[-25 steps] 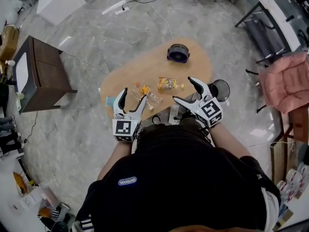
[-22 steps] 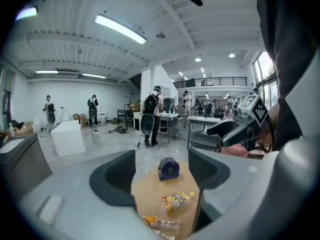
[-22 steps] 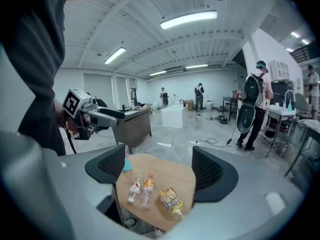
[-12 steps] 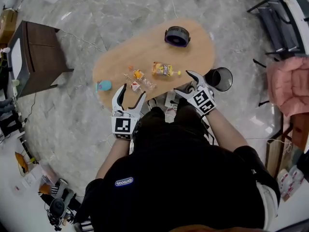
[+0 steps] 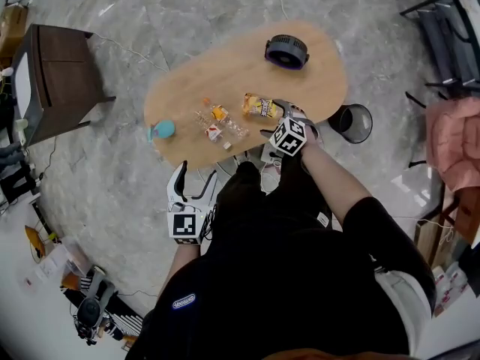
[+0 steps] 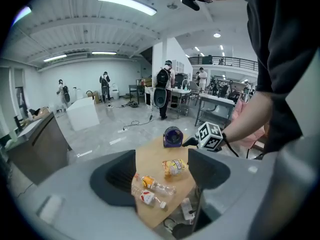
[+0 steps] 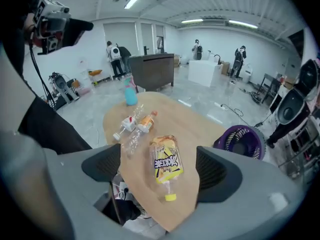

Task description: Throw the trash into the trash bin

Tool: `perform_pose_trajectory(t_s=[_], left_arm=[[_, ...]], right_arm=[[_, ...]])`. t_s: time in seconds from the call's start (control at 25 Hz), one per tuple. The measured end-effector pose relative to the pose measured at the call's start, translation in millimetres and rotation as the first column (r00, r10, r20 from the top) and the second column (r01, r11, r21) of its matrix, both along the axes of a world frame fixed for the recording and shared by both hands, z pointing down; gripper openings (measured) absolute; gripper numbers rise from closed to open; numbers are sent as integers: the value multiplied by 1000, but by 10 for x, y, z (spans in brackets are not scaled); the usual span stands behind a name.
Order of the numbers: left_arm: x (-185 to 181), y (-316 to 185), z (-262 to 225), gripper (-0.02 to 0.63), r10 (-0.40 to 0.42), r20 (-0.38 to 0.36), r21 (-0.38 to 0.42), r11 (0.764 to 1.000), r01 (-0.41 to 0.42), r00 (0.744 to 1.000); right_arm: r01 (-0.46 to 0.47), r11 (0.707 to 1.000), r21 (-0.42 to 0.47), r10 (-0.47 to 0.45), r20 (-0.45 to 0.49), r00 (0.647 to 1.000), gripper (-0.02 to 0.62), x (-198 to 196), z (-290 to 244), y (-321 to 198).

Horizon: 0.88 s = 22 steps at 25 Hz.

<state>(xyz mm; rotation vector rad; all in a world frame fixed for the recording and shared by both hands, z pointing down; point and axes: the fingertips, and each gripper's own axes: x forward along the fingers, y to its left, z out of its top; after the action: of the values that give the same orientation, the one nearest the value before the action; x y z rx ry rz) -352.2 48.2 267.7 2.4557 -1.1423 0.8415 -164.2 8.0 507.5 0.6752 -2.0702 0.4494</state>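
Wood-toned and oval, the surface [image 5: 232, 81] carried a yellow-labelled bottle [image 7: 167, 165], a cluster of clear bottles [image 7: 135, 129] and a blue cup [image 7: 131, 97]. Only the head view showed the dark trash bin [image 5: 367, 113], on the floor [image 5: 150, 36] just off the surface's 3 o'clock edge, apart from the trash. The right gripper view showed the right claw [image 5: 288, 115] released, its jaws having just been opening; the yellow-labelled bottle lay in the gap, untouched by the pads. The left claw [image 5: 192, 187] hung released and empty off the 7 o'clock edge. A purple fan [image 5: 286, 52] sat at 1 o'clock. A dark cabinet [image 5: 56, 81] stood at 9 o'clock, floor between it and the surface.
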Motion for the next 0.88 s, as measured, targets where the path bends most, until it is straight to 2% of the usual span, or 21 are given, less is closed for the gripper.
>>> perform_pose_trajectory(t_s=[0.24,0.48,0.68,0.8,0.88], left_arm=[[-555,309,234,338,-90,52,-95,991,94,995],[-971,415,347,338,-132,79,-128,982,142,988],[-1263,491,451,338,-157,93,-156,973,170,983],[-1360,512,542,338,-164,96,-168,969,179,982],[-1399,515,568,338,-164,97,-170,969,178,982]], right_arm=[[22,993,-114,-35,-118,992,529,-156,842,-209],[76,978,-192,-122,-241,963,552,-254,1396,-270],[62,962,-266,-147,-313,938,572,-220,1744,-269],[93,954,-284,-196,-360,912,591,-174,1874,-294],[111,952,-285,-218,-378,900,574,-173,1877,-317]])
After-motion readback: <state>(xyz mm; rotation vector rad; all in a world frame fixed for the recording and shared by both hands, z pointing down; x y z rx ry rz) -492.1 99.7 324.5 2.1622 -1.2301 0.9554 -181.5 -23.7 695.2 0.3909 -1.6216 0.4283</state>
